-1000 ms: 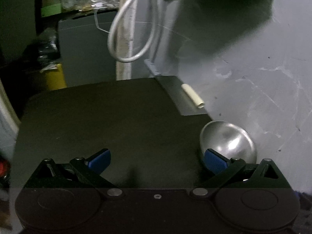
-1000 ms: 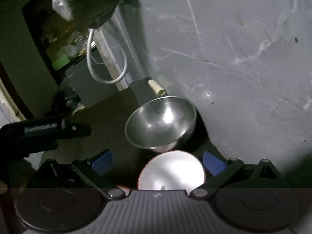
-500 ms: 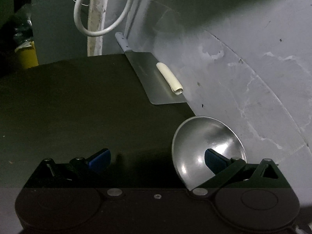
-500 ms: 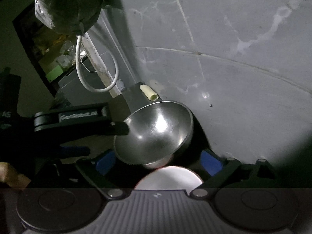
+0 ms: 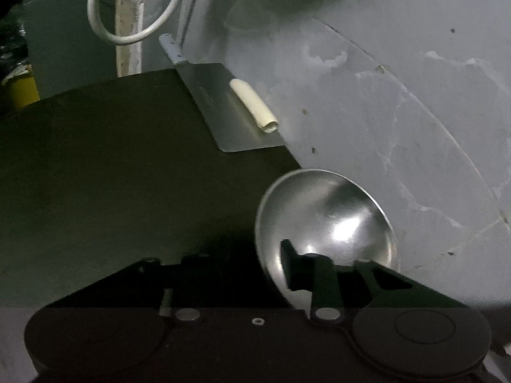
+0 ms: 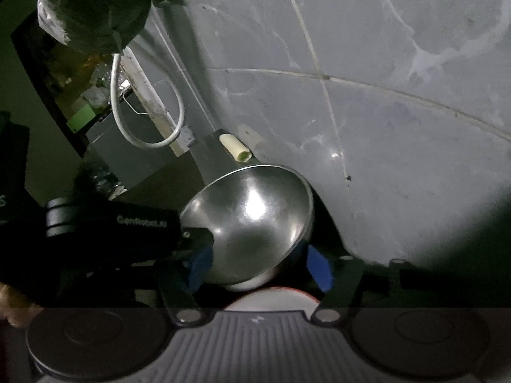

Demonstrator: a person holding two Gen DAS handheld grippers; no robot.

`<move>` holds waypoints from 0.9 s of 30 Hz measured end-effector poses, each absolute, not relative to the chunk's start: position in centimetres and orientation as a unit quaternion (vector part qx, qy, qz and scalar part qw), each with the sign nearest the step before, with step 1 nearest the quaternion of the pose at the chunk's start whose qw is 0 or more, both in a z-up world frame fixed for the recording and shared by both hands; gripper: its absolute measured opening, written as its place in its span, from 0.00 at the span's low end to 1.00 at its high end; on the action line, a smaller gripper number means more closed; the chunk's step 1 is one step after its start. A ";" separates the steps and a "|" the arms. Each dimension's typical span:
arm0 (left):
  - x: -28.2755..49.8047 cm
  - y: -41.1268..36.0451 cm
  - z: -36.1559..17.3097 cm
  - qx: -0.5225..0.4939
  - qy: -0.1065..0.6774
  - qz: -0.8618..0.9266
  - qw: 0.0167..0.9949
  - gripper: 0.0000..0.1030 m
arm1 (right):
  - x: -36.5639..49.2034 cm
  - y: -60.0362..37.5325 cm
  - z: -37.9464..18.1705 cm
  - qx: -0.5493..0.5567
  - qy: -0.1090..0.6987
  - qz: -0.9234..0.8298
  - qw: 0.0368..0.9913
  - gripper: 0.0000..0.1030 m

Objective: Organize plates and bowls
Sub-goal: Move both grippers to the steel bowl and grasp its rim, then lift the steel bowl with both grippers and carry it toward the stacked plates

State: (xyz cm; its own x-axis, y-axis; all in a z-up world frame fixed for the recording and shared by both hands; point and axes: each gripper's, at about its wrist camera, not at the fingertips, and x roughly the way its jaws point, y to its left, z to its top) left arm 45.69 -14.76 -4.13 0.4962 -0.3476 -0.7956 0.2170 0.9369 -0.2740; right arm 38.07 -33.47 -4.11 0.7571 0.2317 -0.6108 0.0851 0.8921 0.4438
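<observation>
Count: one shiny round steel bowl (image 6: pixel 252 220) at centre; one white red-rimmed bowl (image 6: pixel 271 298), 6 o'clock; one broad steel cleaver (image 5: pixel 230 111), one cream paper roll (image 5: pixel 254 105), 12 o'clock.

Bowl (image 5: pixel 335 217): polished metal, glossy, mirror highlights. Worktop (image 5: pixel 111 166): dark, matt. Cleaver blade (image 5: pixel 223 111): smooth brushed metal. Wall (image 6: pixel 383 127): grey, smooth, streaked. Fingers (image 6: pixel 199 263): blue pads on matt black plastic. Cable (image 5: pixel 105 28): smooth white plastic

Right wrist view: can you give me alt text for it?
A tilted steel bowl sits between the right gripper's closing blue pads, above a white bowl. The left gripper is closing on its near rim from the left. A grey wall rises behind.
</observation>
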 end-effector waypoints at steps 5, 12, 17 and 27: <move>45.1 -15.1 -4.1 -0.049 0.463 -0.170 0.869 0.20 | 38.5 -33.5 -4.2 0.212 0.351 0.031 0.911 0.44; 43.1 -13.3 -2.1 -0.051 0.425 -0.168 0.888 0.20 | 37.5 -33.0 -2.9 0.197 0.332 0.051 0.921 0.38; 40.6 -11.1 0.1 -0.066 0.390 -0.158 0.905 0.20 | 35.9 -31.9 -0.7 0.188 0.304 0.077 0.931 0.35; 31.5 -6.1 4.8 -0.088 0.326 -0.131 0.932 0.20 | 28.3 -29.0 5.0 0.159 0.245 0.140 0.946 0.31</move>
